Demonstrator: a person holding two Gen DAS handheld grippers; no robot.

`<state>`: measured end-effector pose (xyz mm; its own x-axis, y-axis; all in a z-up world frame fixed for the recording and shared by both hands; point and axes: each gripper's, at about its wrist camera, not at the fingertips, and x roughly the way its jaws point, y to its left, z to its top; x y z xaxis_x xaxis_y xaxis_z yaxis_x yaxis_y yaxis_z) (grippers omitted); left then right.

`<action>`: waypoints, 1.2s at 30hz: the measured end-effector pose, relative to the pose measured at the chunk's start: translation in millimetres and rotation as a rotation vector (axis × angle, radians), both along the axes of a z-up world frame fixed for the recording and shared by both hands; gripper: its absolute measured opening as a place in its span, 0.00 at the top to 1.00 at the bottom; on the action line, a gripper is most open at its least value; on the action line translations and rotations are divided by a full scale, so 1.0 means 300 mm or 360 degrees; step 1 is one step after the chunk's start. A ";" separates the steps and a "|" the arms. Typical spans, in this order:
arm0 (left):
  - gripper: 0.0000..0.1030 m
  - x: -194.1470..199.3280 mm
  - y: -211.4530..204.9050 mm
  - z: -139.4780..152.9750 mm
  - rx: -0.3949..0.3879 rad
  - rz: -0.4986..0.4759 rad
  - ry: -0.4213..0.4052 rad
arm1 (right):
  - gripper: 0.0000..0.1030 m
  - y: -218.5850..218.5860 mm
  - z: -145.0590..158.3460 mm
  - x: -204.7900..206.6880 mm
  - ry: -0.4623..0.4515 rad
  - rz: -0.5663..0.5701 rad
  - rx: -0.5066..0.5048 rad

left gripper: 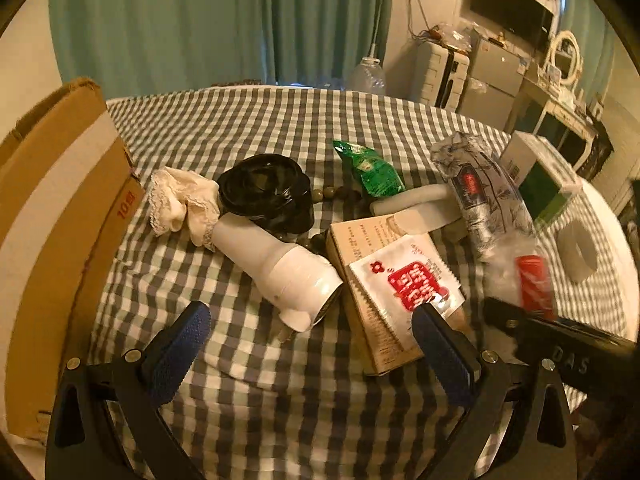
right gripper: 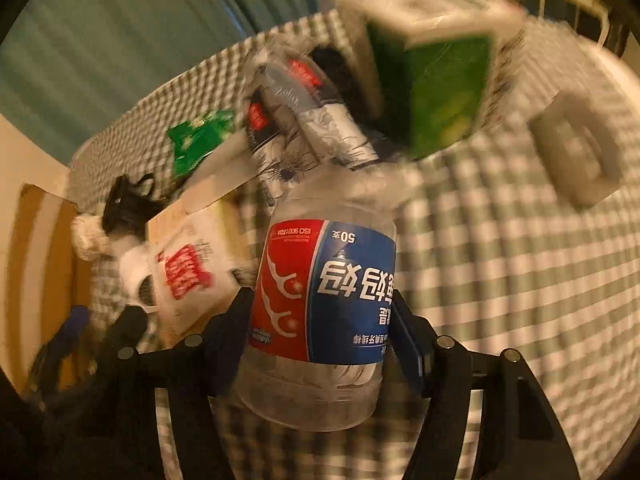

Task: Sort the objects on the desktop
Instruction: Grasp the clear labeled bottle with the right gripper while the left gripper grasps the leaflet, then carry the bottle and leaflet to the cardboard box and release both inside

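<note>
My right gripper (right gripper: 320, 320) is shut on a clear plastic floss-pick jar (right gripper: 320, 304) with a red and blue label, held above the checked tablecloth; the view is blurred. The jar also shows in the left wrist view (left gripper: 532, 280), with the right gripper's black body (left gripper: 560, 340) behind it. My left gripper (left gripper: 312, 332) is open and empty, low over the cloth. Just ahead of it lie a white flashlight-like tool (left gripper: 280, 264) and a tan box (left gripper: 372, 304) with a red and white sachet (left gripper: 412, 280) on top.
A cardboard box (left gripper: 60, 220) stands at the left. On the cloth (left gripper: 260, 128) lie a cream lace cloth (left gripper: 180, 204), a black lid (left gripper: 266, 192), dark beads (left gripper: 336, 194), a green packet (left gripper: 368, 170), a patterned tube (left gripper: 484, 196), a green and white box (left gripper: 540, 176) and a tape roll (left gripper: 580, 248).
</note>
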<state>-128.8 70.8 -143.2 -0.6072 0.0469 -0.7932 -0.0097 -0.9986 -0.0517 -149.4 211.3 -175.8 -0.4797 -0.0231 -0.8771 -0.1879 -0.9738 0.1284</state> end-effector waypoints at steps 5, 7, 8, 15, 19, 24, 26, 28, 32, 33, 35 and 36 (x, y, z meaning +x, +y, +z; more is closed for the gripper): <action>0.00 -0.013 0.062 0.014 0.0088 -0.0026 0.0025 | 0.37 0.118 0.075 0.071 0.0118 -0.0156 0.0147; 0.00 -0.027 0.108 0.012 0.0067 -0.0060 0.0027 | 0.37 0.170 0.062 0.087 0.0097 -0.0219 0.0062; 0.00 -0.033 0.132 0.009 0.0054 -0.0075 0.0033 | 0.37 0.190 0.052 0.093 0.0080 -0.0237 0.0007; 0.43 -0.074 0.241 -0.060 -0.0197 -0.0259 -0.0008 | 0.37 0.202 0.047 0.111 0.0080 -0.0221 -0.0048; 0.75 -0.038 0.229 -0.014 -0.0126 -0.0346 0.0005 | 0.37 0.205 0.042 0.111 0.0097 -0.0224 -0.0067; 0.83 0.008 0.190 0.020 -0.0079 -0.0342 -0.0046 | 0.37 0.201 0.072 0.094 0.0143 -0.0219 -0.0073; 0.83 0.035 0.164 0.039 -0.0063 -0.0327 -0.0060 | 0.37 0.208 0.091 0.114 0.0173 -0.0249 -0.0074; 0.85 0.056 0.131 0.056 -0.0041 -0.0319 -0.0035 | 0.37 0.222 0.105 0.132 0.0187 -0.0266 -0.0088; 0.91 0.103 0.067 0.100 -0.0008 -0.0314 -0.0012 | 0.37 0.236 0.125 0.160 0.0208 -0.0288 -0.0096; 0.92 0.116 0.052 0.112 -0.0006 -0.0312 -0.0010 | 0.37 0.235 0.134 0.167 0.0212 -0.0284 -0.0099; 0.94 0.115 0.037 0.129 0.0005 -0.0307 -0.0006 | 0.37 0.227 0.152 0.180 0.0228 -0.0276 -0.0100; 0.94 0.104 0.057 0.137 0.0010 -0.0309 -0.0002 | 0.37 0.220 0.164 0.187 0.0240 -0.0271 -0.0092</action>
